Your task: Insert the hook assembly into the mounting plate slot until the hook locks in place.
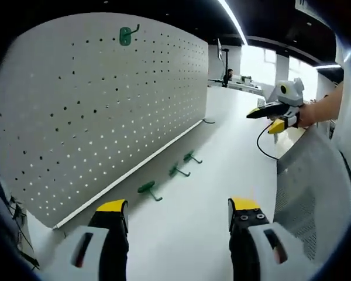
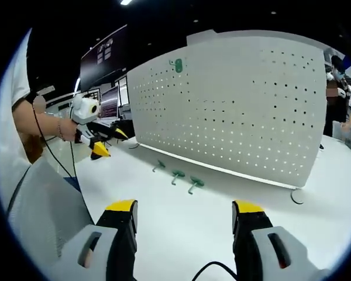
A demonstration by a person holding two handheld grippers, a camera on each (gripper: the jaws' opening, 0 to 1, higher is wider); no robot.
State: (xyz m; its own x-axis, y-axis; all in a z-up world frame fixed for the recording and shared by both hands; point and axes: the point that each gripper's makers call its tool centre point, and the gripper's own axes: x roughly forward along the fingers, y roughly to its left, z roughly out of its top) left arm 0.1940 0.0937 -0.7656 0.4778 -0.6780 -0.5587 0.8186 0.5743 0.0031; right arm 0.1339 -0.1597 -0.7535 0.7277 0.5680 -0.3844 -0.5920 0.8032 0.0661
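Hooks (image 1: 148, 188), three green, lie on the bench (image 1: 222, 193) ahead of the left gripper's (image 1: 178, 212) wide, empty fingers; a fourth (image 2: 177, 65) hangs on the pegboard (image 2: 240, 105). Right gripper (image 2: 185, 213) fingers likewise wide.

Both tools (image 1: 178, 213) (image 2: 186, 216) open-jawed, empty, apart.

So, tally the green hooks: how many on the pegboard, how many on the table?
Hook on the pegboard: 1
Hooks on the table: 3
Total: 4 green hooks
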